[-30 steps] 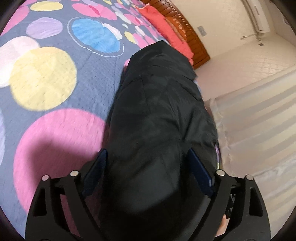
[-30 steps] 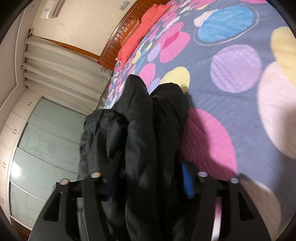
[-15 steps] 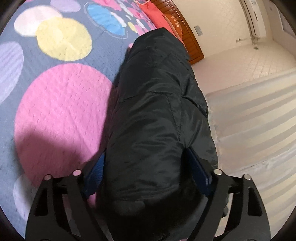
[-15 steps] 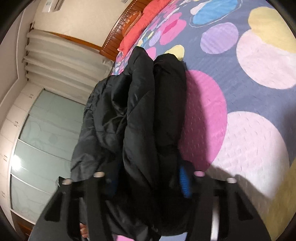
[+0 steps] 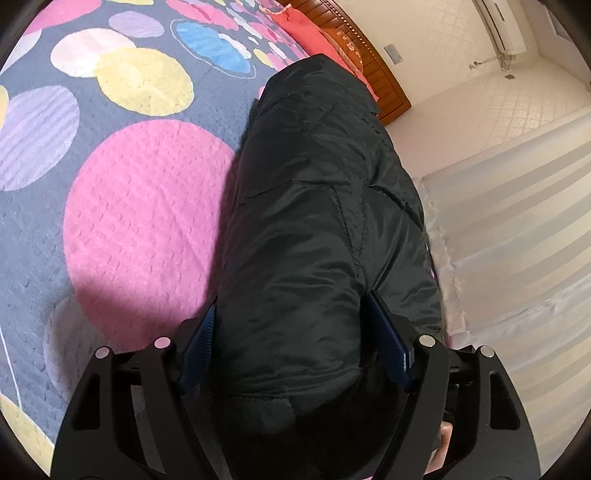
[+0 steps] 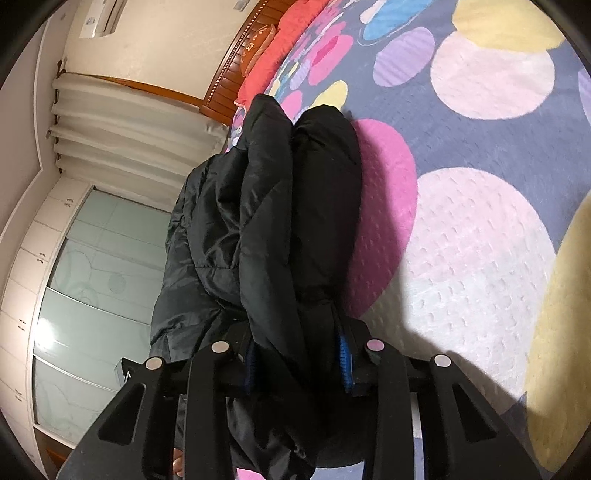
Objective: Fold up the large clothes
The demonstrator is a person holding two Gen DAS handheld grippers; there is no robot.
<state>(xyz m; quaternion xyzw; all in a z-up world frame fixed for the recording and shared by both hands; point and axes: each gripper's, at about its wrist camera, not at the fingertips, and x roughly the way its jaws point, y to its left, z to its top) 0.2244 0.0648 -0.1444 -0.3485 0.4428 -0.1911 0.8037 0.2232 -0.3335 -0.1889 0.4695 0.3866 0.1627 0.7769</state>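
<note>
A black jacket (image 5: 317, 221), already bunched into thick folds, lies along the edge of the bed (image 5: 140, 206), running away from the near end toward the far red pillows (image 5: 303, 26). The left gripper (image 5: 295, 339) is clamped on a wide, puffy fold, while the right gripper (image 6: 297, 354) is closing on a narrower bundle of layers between its pads. To do this well, both should probably take every layer before moving, so none slips out.

Two close wrist views angled down along the black jacket (image 5: 314, 221), sharing the spotted bedspread (image 6: 480, 240).
</note>
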